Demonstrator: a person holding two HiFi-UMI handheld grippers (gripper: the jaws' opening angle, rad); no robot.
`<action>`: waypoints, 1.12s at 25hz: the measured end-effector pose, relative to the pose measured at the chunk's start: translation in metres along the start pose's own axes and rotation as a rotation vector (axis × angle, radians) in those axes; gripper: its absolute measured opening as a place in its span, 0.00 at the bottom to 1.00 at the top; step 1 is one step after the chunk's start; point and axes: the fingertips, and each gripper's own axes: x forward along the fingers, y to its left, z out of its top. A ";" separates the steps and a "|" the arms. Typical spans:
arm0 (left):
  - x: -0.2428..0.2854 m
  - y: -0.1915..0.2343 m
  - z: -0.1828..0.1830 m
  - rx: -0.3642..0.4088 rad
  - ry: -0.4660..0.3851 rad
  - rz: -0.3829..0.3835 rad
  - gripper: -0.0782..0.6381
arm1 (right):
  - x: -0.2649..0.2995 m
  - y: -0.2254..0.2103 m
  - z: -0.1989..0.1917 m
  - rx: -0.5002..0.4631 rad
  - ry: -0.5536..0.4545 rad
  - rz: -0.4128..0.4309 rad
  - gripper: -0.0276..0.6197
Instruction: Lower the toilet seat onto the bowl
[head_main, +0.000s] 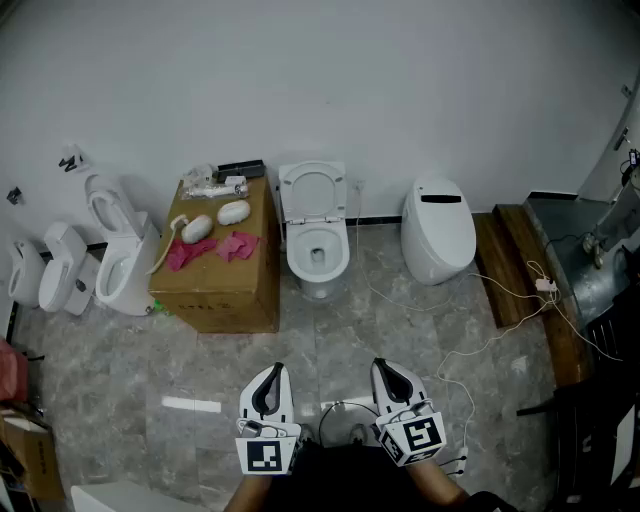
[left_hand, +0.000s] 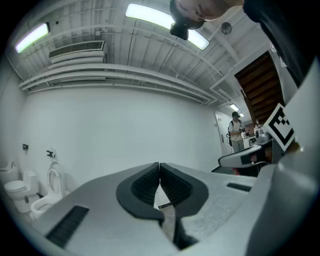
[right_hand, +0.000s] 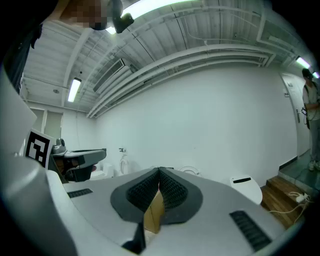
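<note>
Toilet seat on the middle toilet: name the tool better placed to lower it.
Left, marginally: the left tool sits slightly nearer the toilet seat than the right tool; both shut, far back.

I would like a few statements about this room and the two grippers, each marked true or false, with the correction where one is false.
1. The seat of the middle toilet stands raised. True.
2. The left gripper holds a pink cloth. False: its jaws are together on nothing; the pink cloth lies on the cardboard box.
3. The right gripper is shut and empty. True.
4. The rightmost toilet stands open. False: it is closed.
</note>
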 end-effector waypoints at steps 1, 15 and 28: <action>0.000 0.001 0.002 -0.008 -0.015 0.003 0.12 | 0.000 0.001 0.000 -0.001 -0.002 0.001 0.08; -0.006 0.021 -0.007 -0.023 0.007 -0.031 0.12 | 0.015 0.025 0.005 0.005 -0.029 0.000 0.08; -0.018 0.067 -0.031 -0.031 0.041 -0.113 0.12 | 0.044 0.074 -0.015 0.015 0.008 -0.064 0.08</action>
